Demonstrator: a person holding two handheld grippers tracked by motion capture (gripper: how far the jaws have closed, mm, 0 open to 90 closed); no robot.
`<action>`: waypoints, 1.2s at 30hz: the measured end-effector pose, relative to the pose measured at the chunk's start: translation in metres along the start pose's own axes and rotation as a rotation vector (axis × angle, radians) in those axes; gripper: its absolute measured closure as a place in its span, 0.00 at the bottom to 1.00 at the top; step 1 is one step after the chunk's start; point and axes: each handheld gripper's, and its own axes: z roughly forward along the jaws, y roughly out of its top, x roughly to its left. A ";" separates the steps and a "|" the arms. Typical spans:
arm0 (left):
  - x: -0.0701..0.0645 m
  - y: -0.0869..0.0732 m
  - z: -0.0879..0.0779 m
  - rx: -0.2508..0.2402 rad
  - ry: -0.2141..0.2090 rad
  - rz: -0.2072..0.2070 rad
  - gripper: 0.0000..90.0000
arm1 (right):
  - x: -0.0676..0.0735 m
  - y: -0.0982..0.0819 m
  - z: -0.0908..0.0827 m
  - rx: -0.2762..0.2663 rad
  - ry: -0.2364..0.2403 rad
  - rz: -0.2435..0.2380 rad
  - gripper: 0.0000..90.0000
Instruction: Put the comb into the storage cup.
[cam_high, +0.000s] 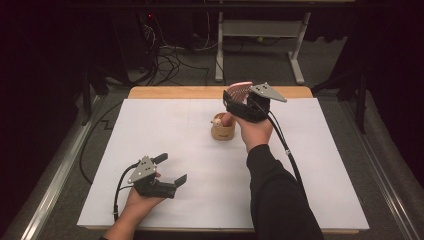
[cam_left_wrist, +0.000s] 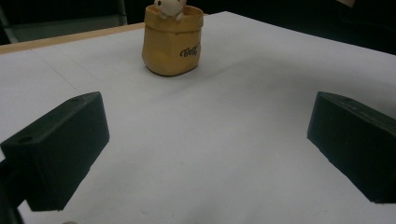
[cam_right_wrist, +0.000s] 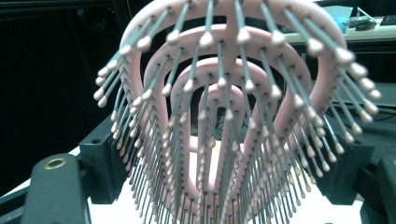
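My right gripper (cam_high: 239, 101) is shut on a pink hairbrush (cam_high: 238, 90), clamped across its bristled head. The brush stands upright at the far middle of the table, and its handle (cam_high: 227, 119) points down into the mouth of a small yellow holder (cam_high: 223, 131). In the right gripper view the brush (cam_right_wrist: 224, 116) faces the camera, bristles out, between the black jaws of the right gripper (cam_right_wrist: 224, 177). My left gripper (cam_high: 172, 168) rests open at the near left, with nothing between its fingers. Between the wide jaws of the left gripper (cam_left_wrist: 205, 144), the holder (cam_left_wrist: 172, 42) stands farther off with a small white figure (cam_left_wrist: 169, 7) in it.
A white sheet (cam_high: 165, 130) covers the table; a wooden edge (cam_high: 170, 92) shows at the far side. Beyond it are a grey floor, loose cables (cam_high: 170, 60) and a white table frame (cam_high: 260, 35). A cable (cam_high: 285, 145) trails from the right gripper along the sleeve.
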 end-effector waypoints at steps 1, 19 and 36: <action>0.000 0.000 0.000 0.000 -0.001 0.000 0.00 | 0.000 0.000 0.000 0.002 0.001 0.004 0.23; 0.000 0.000 0.000 -0.003 -0.003 0.001 0.00 | 0.007 -0.016 0.010 0.023 0.004 -0.005 0.23; 0.000 0.000 0.001 0.004 -0.013 0.002 0.00 | 0.007 -0.025 0.016 0.028 0.009 0.009 0.22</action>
